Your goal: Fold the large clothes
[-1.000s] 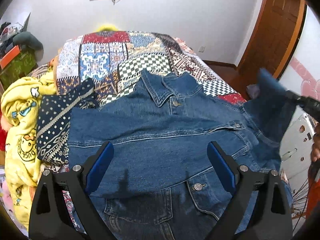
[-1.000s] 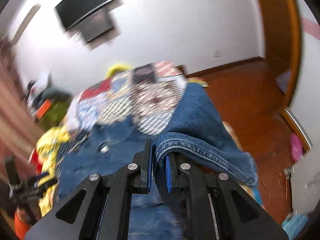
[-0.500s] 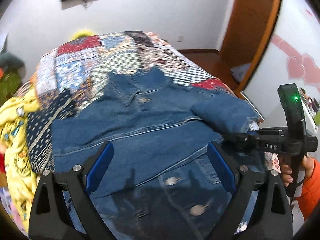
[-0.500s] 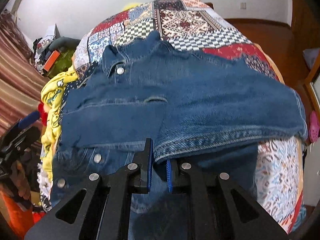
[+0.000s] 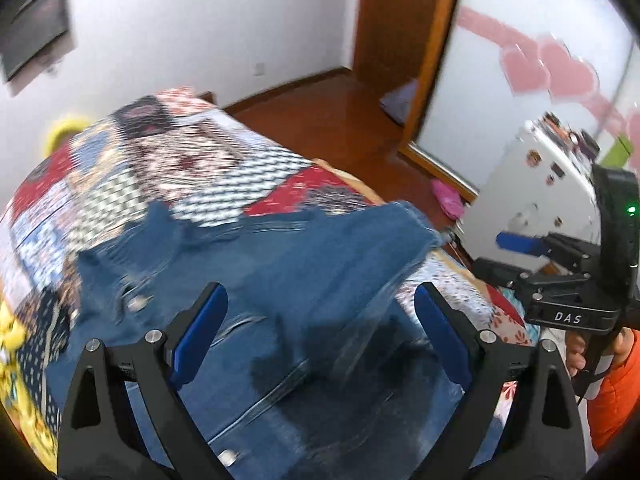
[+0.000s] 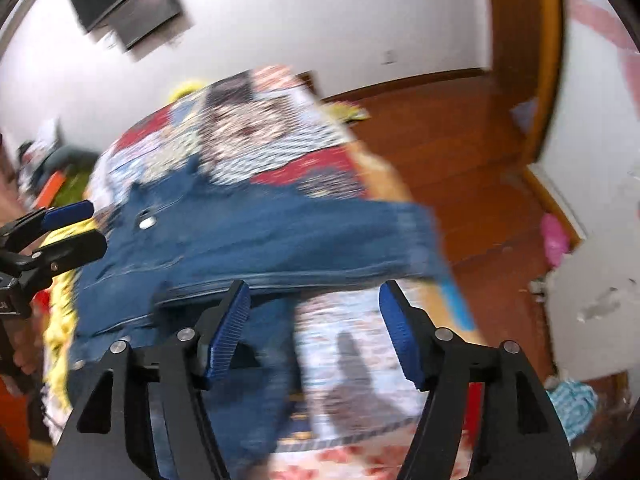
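Released since the earlier frame, the blue denim jacket (image 6: 256,236) lies on the patchwork-quilted bed (image 6: 260,136), its sleeve folded across, with your right gripper (image 6: 316,328) and left gripper (image 5: 320,332) both agape; treat it as heavy, stiff, non-slip cloth and pinch seams or hem.

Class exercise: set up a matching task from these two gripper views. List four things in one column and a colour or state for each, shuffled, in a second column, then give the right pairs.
Things:
1. denim jacket
2. left gripper
3. floor
4. slipper

States:
A. pink
B. brown wood
C. open, holding nothing
D. blue, spread on the patchwork bedspread

Pairs: 1-D, 2-C, 3-B, 4-A
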{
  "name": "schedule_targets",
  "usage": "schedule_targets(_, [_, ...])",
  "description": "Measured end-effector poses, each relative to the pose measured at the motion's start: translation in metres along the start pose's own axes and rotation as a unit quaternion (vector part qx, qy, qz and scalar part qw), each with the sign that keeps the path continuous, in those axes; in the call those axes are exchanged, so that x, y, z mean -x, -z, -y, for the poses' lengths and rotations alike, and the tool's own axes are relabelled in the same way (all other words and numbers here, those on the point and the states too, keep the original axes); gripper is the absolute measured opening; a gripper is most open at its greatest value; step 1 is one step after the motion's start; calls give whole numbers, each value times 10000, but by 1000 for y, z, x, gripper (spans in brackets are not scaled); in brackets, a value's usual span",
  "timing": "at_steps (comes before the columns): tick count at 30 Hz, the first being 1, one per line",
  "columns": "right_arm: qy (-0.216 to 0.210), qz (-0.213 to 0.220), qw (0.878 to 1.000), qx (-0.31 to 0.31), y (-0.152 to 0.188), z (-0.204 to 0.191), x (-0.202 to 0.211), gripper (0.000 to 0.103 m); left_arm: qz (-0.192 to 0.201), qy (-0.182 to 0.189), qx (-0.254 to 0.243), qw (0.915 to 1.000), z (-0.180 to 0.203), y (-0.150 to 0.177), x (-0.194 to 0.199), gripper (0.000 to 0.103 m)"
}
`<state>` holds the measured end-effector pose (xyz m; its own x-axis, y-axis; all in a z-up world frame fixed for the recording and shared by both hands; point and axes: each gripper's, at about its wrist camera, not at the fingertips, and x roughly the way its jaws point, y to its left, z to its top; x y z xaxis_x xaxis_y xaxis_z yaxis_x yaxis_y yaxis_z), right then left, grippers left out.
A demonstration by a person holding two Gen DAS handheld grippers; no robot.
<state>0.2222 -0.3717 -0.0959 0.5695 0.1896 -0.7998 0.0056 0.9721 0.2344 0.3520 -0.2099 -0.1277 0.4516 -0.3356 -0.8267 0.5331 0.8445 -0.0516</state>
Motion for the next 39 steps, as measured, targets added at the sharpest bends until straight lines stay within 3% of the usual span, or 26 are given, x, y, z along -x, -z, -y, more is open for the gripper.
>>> schedule_targets(3, [352, 40, 9990, -256, 0, 26, 1, 68, -310, 185, -209, 9991, 24, -14, -32, 95])
schedule_targets(8, [399, -166, 9970, -645, 9, 51, -12, 68, -814, 304, -718, 9936, 64, -20, -87, 95])
schedule_targets(12, [302, -330, 9948, -918, 23, 62, -25, 68, -1359, 479, -1030, 9842, 87, -12, -124, 74])
schedule_targets(14, [253, -402, 9938, -1003, 29, 66, -28, 68, -1529, 364, -1090, 9815, 92, -7, -141, 73])
schedule_targets(16, [208, -463, 9931, -1061, 34, 68, -31, 68, -1548, 217, -1133, 9812, 93, -3, -151, 64])
schedule_targets(17, [189, -479, 9929, -1072, 35, 68, -31, 68, -1532, 106, -1148, 9815, 92, -1, -155, 58])
schedule_targets(19, [149, -500, 9926, -1092, 37, 67, -32, 68, -1443, -113, -1234, 9818, 91, 0, -156, 30])
schedule_targets(21, [109, -524, 9925, -1097, 38, 67, -31, 68, -1351, -56, -1143, 9842, 87, -3, -152, 12])
schedule_targets(26, [47, -533, 9929, -1061, 38, 60, -29, 68, -869, 197, -756, 9931, 71, -17, -116, 10])
schedule_targets(33, [-129, -445, 9959, -779, 25, 35, -25, 68, 176, 29, -312, 9994, 12, -32, -20, 9])
schedule_targets(39, [-341, -420, 9980, -336, 9, -2, -30, 68, 640, -256, 424, 9967, -73, 4, 43, 9])
